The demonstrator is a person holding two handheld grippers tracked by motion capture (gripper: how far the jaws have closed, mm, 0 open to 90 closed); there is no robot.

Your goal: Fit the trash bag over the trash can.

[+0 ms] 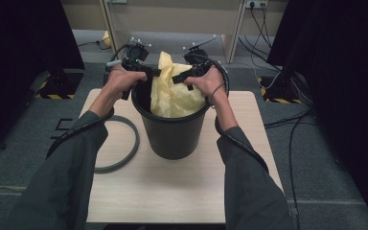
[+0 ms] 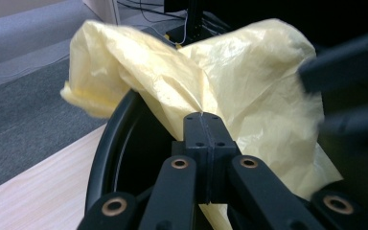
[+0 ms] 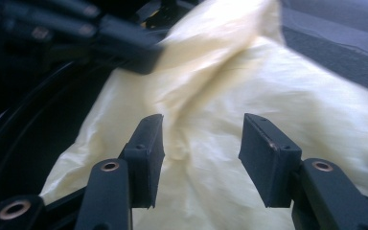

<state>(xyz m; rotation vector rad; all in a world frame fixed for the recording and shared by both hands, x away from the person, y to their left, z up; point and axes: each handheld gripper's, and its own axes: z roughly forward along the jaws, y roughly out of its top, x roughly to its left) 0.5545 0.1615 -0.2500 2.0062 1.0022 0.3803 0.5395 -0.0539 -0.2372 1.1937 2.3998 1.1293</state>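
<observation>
A light wooden table (image 1: 182, 191) carries a black bucket (image 1: 172, 134) and a grey ring (image 1: 124, 143).

No text, label, brand or number can be read anywhere in these views. The only sign-like marking is yellow-and-black hazard striping (image 1: 54, 96) on the floor at the foot of the dark partition, left of the wooden table (image 1: 182, 191); a matching strip (image 1: 279, 100) lies to that table's right. Neither bears letters.
</observation>
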